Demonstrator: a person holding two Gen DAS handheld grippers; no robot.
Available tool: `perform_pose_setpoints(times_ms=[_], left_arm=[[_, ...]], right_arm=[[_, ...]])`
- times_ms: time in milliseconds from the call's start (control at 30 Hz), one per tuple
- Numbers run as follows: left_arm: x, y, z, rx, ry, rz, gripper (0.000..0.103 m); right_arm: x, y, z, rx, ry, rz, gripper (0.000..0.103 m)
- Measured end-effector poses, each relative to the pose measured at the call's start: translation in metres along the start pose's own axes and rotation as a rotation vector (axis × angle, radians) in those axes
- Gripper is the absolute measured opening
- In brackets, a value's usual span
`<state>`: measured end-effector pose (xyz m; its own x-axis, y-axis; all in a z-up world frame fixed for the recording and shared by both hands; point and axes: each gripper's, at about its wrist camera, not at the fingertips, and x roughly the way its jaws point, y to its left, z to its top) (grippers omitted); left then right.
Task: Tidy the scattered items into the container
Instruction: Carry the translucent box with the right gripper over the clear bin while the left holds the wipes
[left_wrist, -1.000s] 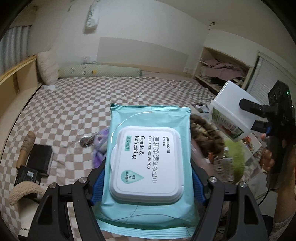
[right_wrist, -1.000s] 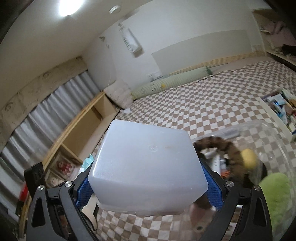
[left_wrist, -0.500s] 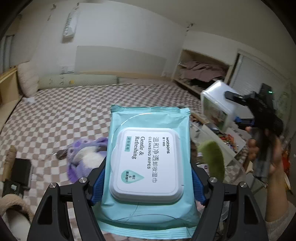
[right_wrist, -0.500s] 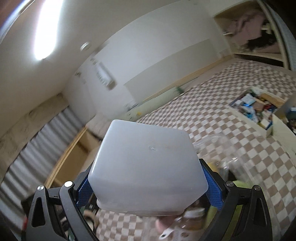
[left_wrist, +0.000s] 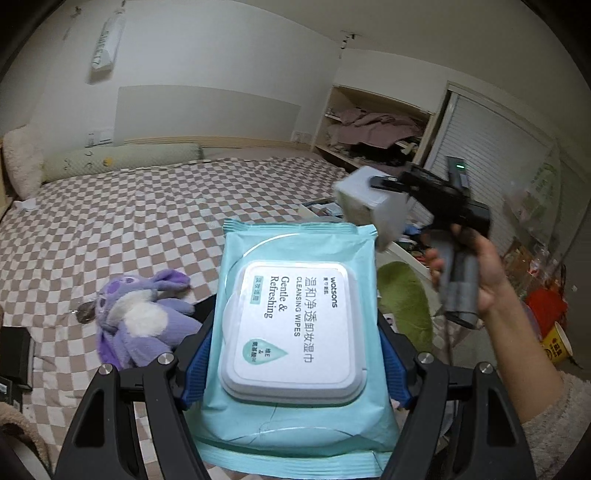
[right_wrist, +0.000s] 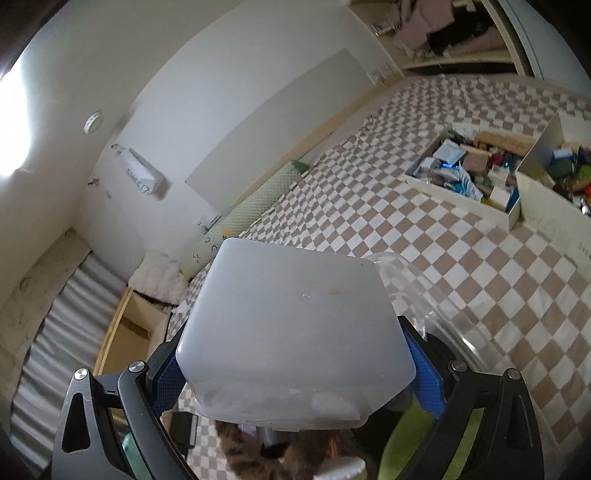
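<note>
My left gripper (left_wrist: 295, 356) is shut on a teal pack of cleansing wipes (left_wrist: 295, 325), held flat above the checkered bed. My right gripper (right_wrist: 295, 369) is shut on a white translucent plastic box (right_wrist: 291, 332). In the left wrist view that box (left_wrist: 369, 206) hangs just beyond the pack's far right corner, with a person's hand (left_wrist: 480, 273) on the gripper handle. Under the box lies a clear container (right_wrist: 454, 325) with a green plush (right_wrist: 417, 443) and a brown furry item (right_wrist: 258, 458) inside. A purple plush toy (left_wrist: 136, 321) lies on the bed, left of the pack.
A white open box (right_wrist: 461, 206) full of small items sits further along the bed. Black objects (left_wrist: 14, 354) lie at the left edge. A red and yellow cup (left_wrist: 554, 343) stands at the right. Shelves with clothes (left_wrist: 373, 129) line the far wall.
The left view has swung right, so the purple toy now shows beside the pack. The right gripper with its box has rolled and come down closer to the pack's far corner.
</note>
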<state>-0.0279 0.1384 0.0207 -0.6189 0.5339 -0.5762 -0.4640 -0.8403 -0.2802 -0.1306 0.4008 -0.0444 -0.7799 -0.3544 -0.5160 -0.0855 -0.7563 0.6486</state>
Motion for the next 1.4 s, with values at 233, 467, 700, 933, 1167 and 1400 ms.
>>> perform_pose_setpoints(times_ms=[233,467,700,933,1167,1400], left_arm=[[0.002,-0.005,0.0,0.011,0.012,-0.034,0.076],[0.003,0.0,-0.001,0.002,0.023,-0.042,0.076],[0.005,0.003,0.0,-0.001,0.024,-0.05,0.076],[0.01,0.007,0.001,-0.005,0.031,-0.047,0.076],[0.011,0.003,0.002,-0.009,0.024,-0.083,0.071],[0.003,-0.005,0.008,0.014,-0.017,-0.12,0.065]], right_arm=[[0.025,-0.004,0.0,-0.008,0.029,-0.106,0.099],[0.051,-0.016,0.0,-0.036,0.085,-0.238,0.099],[0.079,-0.002,-0.004,-0.149,0.154,-0.313,0.1],[0.049,0.013,0.003,-0.182,0.064,-0.255,0.103],[0.015,0.012,0.007,-0.111,0.03,-0.161,0.103],[0.026,0.013,0.002,-0.1,0.099,-0.1,0.103]])
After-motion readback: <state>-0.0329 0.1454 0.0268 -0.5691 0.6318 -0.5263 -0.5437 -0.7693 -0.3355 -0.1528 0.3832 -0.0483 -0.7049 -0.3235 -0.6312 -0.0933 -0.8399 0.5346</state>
